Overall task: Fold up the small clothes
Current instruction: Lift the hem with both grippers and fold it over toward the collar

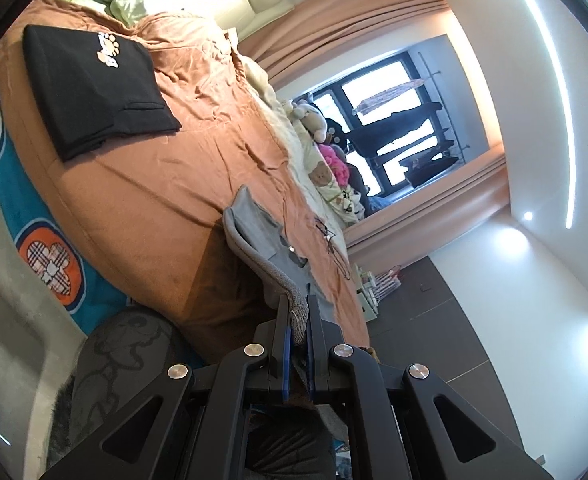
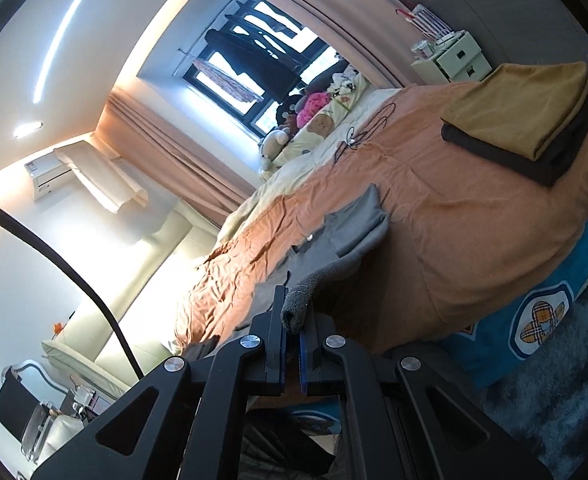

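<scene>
Left gripper and right gripper each pinch a ribbed edge of the grey garment, lifted over the orange bed cover

Your left gripper pinches the ribbed hem of the grey garment above the orange bedspread, a folded black top lying well apart.

We record one bed under a rumpled orange-brown fabric cover, cream quilt along its far side. On it we list: a folded black garment with a paw-print motif; a grey garment, part lifted off the near edge; a folded mustard cloth stacked on a folded dark one; a thin black tangled cable; plush toys by the window.
</scene>
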Available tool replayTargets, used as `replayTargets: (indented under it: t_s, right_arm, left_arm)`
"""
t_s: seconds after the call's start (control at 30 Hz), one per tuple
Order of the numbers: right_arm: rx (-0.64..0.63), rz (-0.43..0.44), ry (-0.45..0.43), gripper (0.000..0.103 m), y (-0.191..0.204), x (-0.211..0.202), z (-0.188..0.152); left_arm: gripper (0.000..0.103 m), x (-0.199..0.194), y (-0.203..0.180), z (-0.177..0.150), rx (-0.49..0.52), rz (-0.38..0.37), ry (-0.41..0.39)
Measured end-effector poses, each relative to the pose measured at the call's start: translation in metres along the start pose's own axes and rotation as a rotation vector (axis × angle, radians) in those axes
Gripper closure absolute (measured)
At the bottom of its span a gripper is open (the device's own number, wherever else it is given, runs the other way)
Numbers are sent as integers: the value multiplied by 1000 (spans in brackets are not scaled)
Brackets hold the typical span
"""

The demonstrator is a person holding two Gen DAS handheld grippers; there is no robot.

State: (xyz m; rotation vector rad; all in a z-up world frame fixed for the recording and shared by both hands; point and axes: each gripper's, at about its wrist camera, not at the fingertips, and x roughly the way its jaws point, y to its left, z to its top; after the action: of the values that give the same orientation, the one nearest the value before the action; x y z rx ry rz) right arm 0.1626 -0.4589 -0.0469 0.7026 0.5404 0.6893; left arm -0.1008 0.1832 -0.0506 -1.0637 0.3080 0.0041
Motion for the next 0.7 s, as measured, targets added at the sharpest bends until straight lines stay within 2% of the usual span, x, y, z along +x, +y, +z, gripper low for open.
replayTargets:
  t_s: [0.33,0.7]
  right_arm:
    - [4,13,-6,102,-10,-21,-16]
    - [4,4,4,102,-20,-12,-5]
  left_arm:
    - [98,-35,4,-21,-1,-17,-4]
    - [98,-24,4,-13,1,-10,1]
